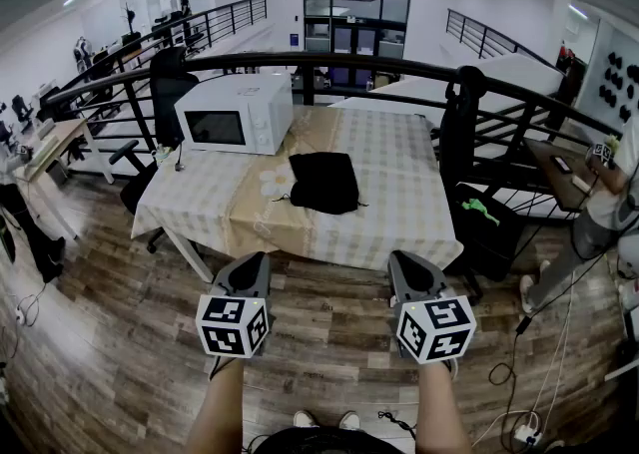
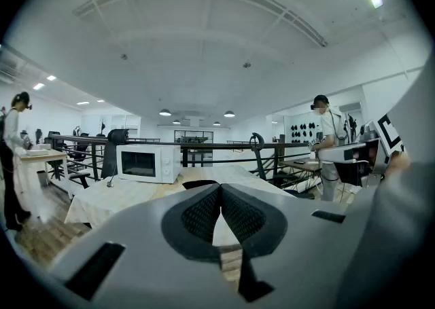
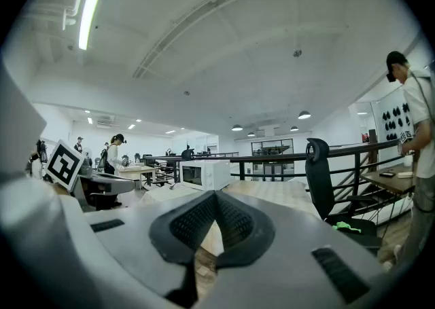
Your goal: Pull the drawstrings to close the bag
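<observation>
A black drawstring bag (image 1: pixel 322 182) lies flat near the middle of the table (image 1: pixel 399 193), which wears a pale checked cloth. A thin cord trails from the bag's left side. My left gripper (image 1: pixel 256 260) and right gripper (image 1: pixel 401 259) hover side by side over the wooden floor, short of the table's near edge and well apart from the bag. Both are shut with nothing between the jaws. In the left gripper view the left gripper (image 2: pixel 219 188) has its ribbed pads (image 2: pixel 204 216) meeting at the tips. The right gripper (image 3: pixel 215 195) looks the same, pads (image 3: pixel 234 219) closed together.
A white microwave (image 1: pixel 237 113) stands at the table's back left. A black railing (image 1: pixel 329 65) curves behind the table, with black chairs (image 1: pixel 165 93) by it. A person (image 1: pixel 609 213) stands at the right near a desk. Cables (image 1: pixel 544 362) lie on the floor at right.
</observation>
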The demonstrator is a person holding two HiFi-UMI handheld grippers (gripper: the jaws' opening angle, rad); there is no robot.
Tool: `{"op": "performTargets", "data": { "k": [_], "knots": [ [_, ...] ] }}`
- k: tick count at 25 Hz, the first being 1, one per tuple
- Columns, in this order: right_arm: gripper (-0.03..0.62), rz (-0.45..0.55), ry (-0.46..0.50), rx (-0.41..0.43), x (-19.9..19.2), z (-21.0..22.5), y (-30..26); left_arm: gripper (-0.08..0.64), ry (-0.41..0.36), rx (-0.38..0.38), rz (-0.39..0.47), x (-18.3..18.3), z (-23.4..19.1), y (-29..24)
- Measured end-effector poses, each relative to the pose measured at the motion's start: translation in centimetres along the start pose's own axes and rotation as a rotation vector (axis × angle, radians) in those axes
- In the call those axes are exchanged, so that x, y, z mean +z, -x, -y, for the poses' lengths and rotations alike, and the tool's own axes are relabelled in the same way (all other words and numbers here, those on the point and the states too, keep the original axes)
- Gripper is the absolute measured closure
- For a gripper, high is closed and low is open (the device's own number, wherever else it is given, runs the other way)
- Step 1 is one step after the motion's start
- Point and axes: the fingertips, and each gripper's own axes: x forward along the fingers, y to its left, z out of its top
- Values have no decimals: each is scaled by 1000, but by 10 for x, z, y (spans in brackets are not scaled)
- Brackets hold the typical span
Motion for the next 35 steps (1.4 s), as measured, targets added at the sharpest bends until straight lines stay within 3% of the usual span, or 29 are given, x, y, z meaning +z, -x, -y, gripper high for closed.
{"op": "performTargets", "data": {
  "k": [18,35],
  "knots": [
    [571,-4,3,-63,1,-28,-24,531,1,-95,9,-2,-30,-17],
    [569,-1,-3,-78,0,-25,-66,518,29,-122,6,-5,-52,-57]
  ]
}}
